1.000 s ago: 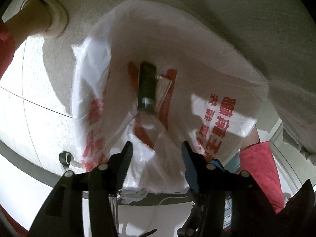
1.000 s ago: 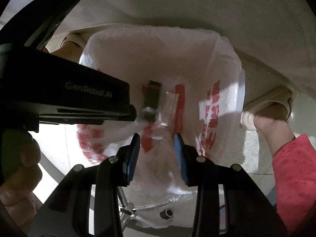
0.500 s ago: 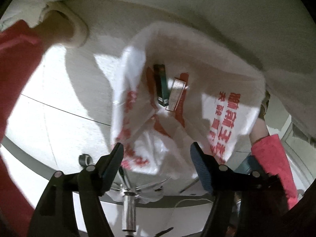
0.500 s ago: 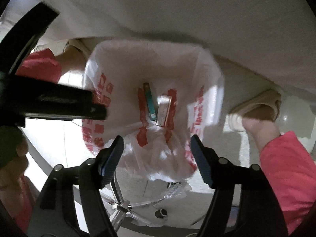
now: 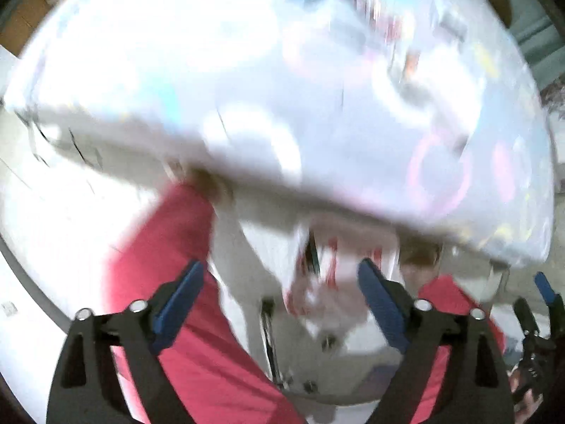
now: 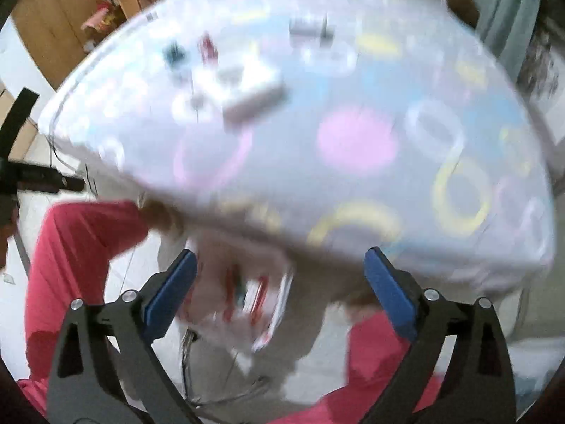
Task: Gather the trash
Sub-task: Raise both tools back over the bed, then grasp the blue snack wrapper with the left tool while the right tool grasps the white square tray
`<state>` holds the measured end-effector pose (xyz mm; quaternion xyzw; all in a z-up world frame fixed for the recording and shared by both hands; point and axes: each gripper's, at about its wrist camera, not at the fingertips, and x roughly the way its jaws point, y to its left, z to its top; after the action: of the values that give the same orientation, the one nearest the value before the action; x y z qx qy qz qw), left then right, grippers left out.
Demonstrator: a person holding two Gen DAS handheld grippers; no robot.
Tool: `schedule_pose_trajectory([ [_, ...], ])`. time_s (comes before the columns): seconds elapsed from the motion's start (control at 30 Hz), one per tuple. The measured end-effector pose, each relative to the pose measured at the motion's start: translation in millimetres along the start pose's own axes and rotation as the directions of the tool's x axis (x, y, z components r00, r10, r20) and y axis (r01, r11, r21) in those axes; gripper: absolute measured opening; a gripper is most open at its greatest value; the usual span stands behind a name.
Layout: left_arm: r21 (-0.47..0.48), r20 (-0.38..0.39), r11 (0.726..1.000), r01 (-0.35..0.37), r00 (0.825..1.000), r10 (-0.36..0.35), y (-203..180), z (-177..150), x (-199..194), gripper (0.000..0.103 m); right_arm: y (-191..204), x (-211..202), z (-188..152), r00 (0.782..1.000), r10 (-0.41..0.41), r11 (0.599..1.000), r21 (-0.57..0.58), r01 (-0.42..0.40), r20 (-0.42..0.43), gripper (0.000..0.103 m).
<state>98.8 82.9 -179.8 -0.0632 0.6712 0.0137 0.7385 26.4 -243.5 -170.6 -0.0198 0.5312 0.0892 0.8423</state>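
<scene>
Both of your wrist views were heavily smeared by motion. Your left gripper (image 5: 279,296) pointed down with its blue-padded jaws spread wide; they had just been opening, and nothing was pressed between them. Your right gripper (image 6: 280,288) matched it: jaws wide apart, just opened, gripping nothing.

The white plastic bag with red print (image 5: 328,282) sat low on the pale floor (image 5: 46,233), under the near edge of the table (image 5: 247,88). Through the left gripper's jaws it appeared between your legs in red trousers (image 5: 166,268). In the right wrist view the same bag (image 6: 247,300) showed between the jaws, again flanked by the red trousers (image 6: 70,254). A dark slim item and a pale boxy one seemed to lie inside, though the blur left them hard to make out.

The table, covered in a pale cloth with pink, yellow and white rings (image 6: 353,141), filled the upper part of both views. On it, far from the bag, stood several small blurred objects, including a white box (image 6: 252,97). Wooden cabinets (image 6: 53,24) stood beyond.
</scene>
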Motion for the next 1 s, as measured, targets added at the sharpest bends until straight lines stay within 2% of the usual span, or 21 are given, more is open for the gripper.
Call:
schedule_pose_trajectory([
  [0.07, -0.009, 0.055, 1.0, 0.002, 0.998, -0.001, 4.9, 19.5, -36.5, 0.089, -9.0, -24.6, 24.3, 0.999, 0.016, 1.0, -0.019, -0.015, 0.052, 0.095],
  [0.2, -0.061, 0.115, 0.998, 0.024, 0.993, -0.017, 16.0, 64.2, -97.2, 0.091, -24.7, -66.3, 79.4, 0.989, 0.066, 0.997, -0.058, -0.059, 0.131, 0.096],
  [0.3, -0.064, 0.161, 0.998, -0.005, 0.987, 0.016, 11.5, 95.1, -125.2, 0.094, -37.2, -83.6, 116.9, 0.981, 0.098, 0.993, -0.088, -0.084, 0.167, 0.096],
  [0.4, -0.063, 0.189, 0.998, -0.03, 0.981, 0.041, -1.5, 123.6, -134.5, 0.094, -41.7, -89.4, 151.7, 0.975, 0.122, 0.988, -0.111, -0.103, 0.186, 0.096],
  [0.5, -0.06, 0.187, 0.997, -0.043, 0.981, 0.053, -10.0, 152.4, -131.0, 0.094, -44.1, -83.4, 186.2, 0.975, 0.102, 0.986, -0.147, -0.074, 0.196, 0.096],
  [0.67, -0.069, 0.156, 0.997, -0.033, 0.987, 0.044, -23.1, 193.2, -102.9, 0.094, -37.5, -58.2, 221.8, 0.979, 0.061, 0.974, -0.225, -0.017, 0.192, 0.096],
  [0.8, -0.102, 0.133, 0.994, -0.042, 0.99, 0.055, -26.3, 222.0, -75.4, 0.094, -27.7, -23.9, 237.4, 0.989, 0.07, 0.961, -0.276, -0.031, 0.13, 0.096],
  [1.0, -0.151, 0.085, 0.988, -0.029, 0.996, 0.042, -27.4, 248.6, -28.9, 0.094, -11.9, 28.8, 246.2, 0.996, 0.089, 0.942, -0.329, -0.073, 0.033, 0.096],
])
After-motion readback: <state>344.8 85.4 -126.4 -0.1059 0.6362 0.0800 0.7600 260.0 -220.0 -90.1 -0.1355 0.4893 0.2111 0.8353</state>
